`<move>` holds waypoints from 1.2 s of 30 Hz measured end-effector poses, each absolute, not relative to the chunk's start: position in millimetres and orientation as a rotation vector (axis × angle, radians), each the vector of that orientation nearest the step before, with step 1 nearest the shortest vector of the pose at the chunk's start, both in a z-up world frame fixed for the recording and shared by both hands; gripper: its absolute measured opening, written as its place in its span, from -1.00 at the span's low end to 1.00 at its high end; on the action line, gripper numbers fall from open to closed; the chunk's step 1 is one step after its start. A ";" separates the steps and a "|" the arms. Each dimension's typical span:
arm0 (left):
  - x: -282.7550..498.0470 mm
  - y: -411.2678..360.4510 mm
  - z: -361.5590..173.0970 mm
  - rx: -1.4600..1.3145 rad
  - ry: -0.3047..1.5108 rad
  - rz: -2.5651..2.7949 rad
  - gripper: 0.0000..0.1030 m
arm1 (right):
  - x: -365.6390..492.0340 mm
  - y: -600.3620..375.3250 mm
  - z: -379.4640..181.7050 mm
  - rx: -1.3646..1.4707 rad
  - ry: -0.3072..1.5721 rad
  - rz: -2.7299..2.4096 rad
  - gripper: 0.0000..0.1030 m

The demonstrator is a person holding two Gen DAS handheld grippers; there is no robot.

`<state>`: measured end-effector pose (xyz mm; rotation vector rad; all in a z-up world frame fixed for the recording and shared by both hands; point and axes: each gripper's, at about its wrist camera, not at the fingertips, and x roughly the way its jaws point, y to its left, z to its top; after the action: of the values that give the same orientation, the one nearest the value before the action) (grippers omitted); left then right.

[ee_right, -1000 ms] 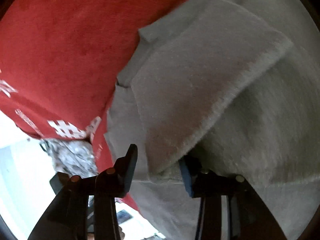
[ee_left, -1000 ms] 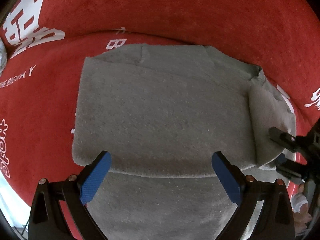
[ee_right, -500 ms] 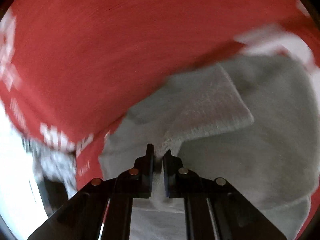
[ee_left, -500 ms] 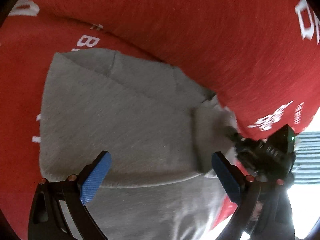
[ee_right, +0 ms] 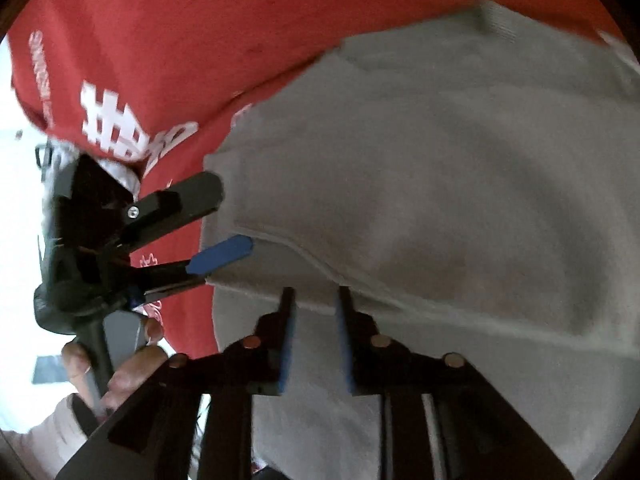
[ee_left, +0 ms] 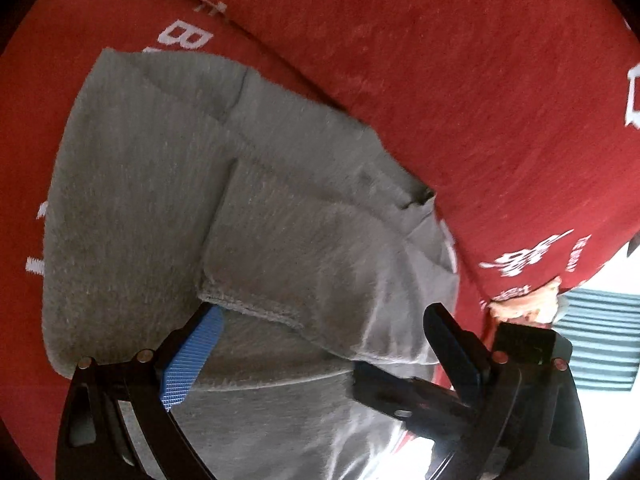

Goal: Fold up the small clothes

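Left wrist view: the left claw [ee_left: 320, 344] stands released, its blue-padded fingers [ee_left: 192, 360] spread wide over the grey garment [ee_left: 132, 208]. The garment lies on a red cloth with white lettering [ee_left: 460, 100], which covers the surface beneath and rises in a fold behind. A folded-over flap with a stitched hem [ee_left: 304, 248] lies across the garment's right part, its edge just above the left pad. Low at the right, the right claw [ee_left: 400, 388] reaches in under the flap's lower edge, crossing in front of the left claw's right finger. Beyond it, a hand [ee_left: 524, 306] shows at the cloth's edge.

Right wrist view: the right claw [ee_right: 316, 320] has just been opening after a clench. Its narrow gap sits at the hem of the flap [ee_right: 420, 184]; whether the pads press the fabric cannot be told. At the left, the left claw [ee_right: 212, 220] stands released at the garment's edge, one finger above the flap's corner and the blue pad at the hem. A hand [ee_right: 116, 368] grips its handle. The red cloth [ee_right: 180, 40] fills the upper left.
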<state>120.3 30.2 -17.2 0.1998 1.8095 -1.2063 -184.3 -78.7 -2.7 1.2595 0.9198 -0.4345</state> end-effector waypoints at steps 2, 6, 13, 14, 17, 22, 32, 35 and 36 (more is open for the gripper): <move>115.9 27.2 -19.0 0.232 1.800 -1.198 0.96 | -220.2 -80.1 -1.6 1.324 0.886 -0.488 -0.34; 122.2 22.2 -21.6 0.259 1.780 -1.180 0.54 | -287.1 -85.2 -2.0 1.474 0.796 -0.630 -0.32; 123.2 14.0 -16.9 0.265 1.753 -1.179 -0.85 | -391.0 -88.0 -13.9 1.672 0.544 -0.891 -0.30; 121.7 14.1 -10.0 0.264 1.733 -1.196 -0.85 | -397.6 -88.5 -15.9 1.692 0.505 -0.911 -0.30; 117.6 17.4 8.7 0.263 1.687 -1.234 -0.85 | -413.8 -95.3 -22.9 1.745 0.383 -0.973 -0.57; 104.8 30.1 16.6 0.279 1.677 -1.248 -0.85 | -419.9 -114.3 -2.0 1.611 0.373 -1.031 -0.87; 89.3 61.6 -12.6 0.456 1.652 -1.135 -0.84 | -434.6 -112.3 -19.0 1.605 0.520 -0.944 -0.85; 94.8 64.7 -3.5 0.559 1.608 -1.070 -0.35 | -432.4 -109.9 -8.9 1.564 0.598 -0.921 -0.72; 98.3 66.8 2.4 0.595 1.568 -1.037 0.00 | -431.4 -108.5 -3.7 1.544 0.631 -0.917 -0.53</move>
<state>98.3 66.8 2.4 0.5946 1.5682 -1.0369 -431.4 -108.5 -3.7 1.5439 0.6308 -0.9169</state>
